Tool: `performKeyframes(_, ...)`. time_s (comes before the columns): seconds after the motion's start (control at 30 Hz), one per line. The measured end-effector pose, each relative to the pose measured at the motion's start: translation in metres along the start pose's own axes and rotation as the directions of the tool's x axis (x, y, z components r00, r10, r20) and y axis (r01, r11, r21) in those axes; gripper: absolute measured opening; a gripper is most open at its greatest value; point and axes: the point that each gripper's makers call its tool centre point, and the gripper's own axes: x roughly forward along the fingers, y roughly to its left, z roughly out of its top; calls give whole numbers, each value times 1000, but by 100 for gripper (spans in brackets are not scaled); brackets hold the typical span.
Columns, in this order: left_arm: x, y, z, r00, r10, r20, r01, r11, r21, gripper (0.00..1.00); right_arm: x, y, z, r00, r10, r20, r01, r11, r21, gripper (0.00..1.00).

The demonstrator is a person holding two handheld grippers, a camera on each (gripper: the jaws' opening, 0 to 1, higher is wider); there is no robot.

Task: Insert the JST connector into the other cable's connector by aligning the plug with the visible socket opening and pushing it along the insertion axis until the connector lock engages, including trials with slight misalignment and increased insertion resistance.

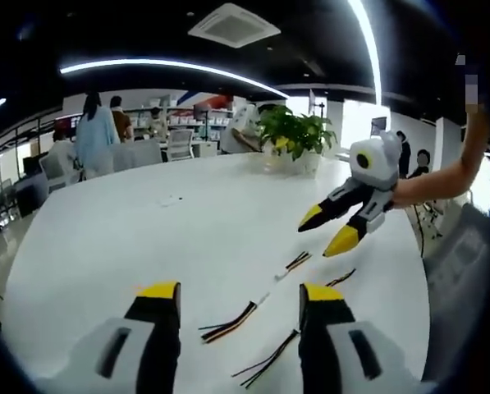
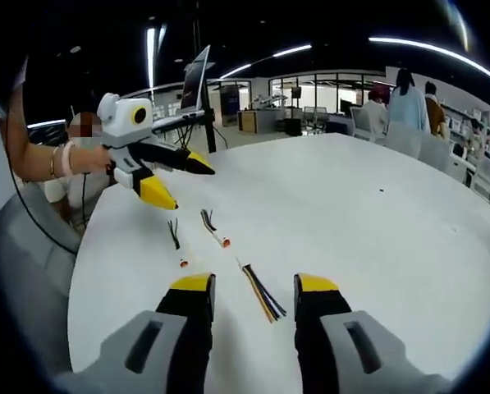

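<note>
Several short JST cables lie loose on the white table [image 1: 146, 238]. In the left gripper view a striped one [image 1: 228, 322] and a dark one [image 1: 269, 359] rest between my left gripper's [image 1: 240, 294] open jaws; two more cables [image 1: 297, 261] [image 1: 341, 279] lie farther off. My right gripper [image 1: 327, 230] hovers open above those. In the right gripper view a multicoloured cable [image 2: 263, 300] lies between my right gripper's [image 2: 254, 283] open jaws. Two cables with pale connectors [image 2: 225, 242] [image 2: 184, 263] lie beyond, under my left gripper [image 2: 179, 180], which is open. Nothing is held.
A potted plant [image 1: 294, 135] stands at the table's far side. Chairs and people [image 1: 93, 139] are beyond it. The person's forearm [image 1: 433, 180] reaches in from the right, and the table's edge [image 2: 84, 246] runs close by their body.
</note>
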Motion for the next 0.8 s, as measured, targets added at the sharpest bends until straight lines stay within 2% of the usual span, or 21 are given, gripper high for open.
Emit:
performKeyframes(0.1,4,2,-4,1000,6,-12,-6,1000,8,54,1,4,-1,1000,22,0,-22,999,-30,35)
performKeyframes(0.23,7,0,-6,1000,-19,-14,20,1000,21,52,5,5,-4,999,51,-4,-51,998,-48,34)
performKeyframes(0.43,12,-6,-7,998,-63,-11,64,997,36,50,12,6,-4,996,91,4,-91,994,-53,31)
performKeyframes(0.53,16,-5,-16,997,-69,-48,70,997,36,48,15,6,-5,994,106,11,-105,993,-52,28)
performKeyframes(0.67,19,-7,-18,995,-91,-43,93,995,28,45,18,4,-11,993,118,-14,-119,992,-34,25)
performKeyframes(0.8,23,-9,-23,991,-117,-57,119,992,35,41,19,6,-11,992,127,-13,-127,991,-35,23)
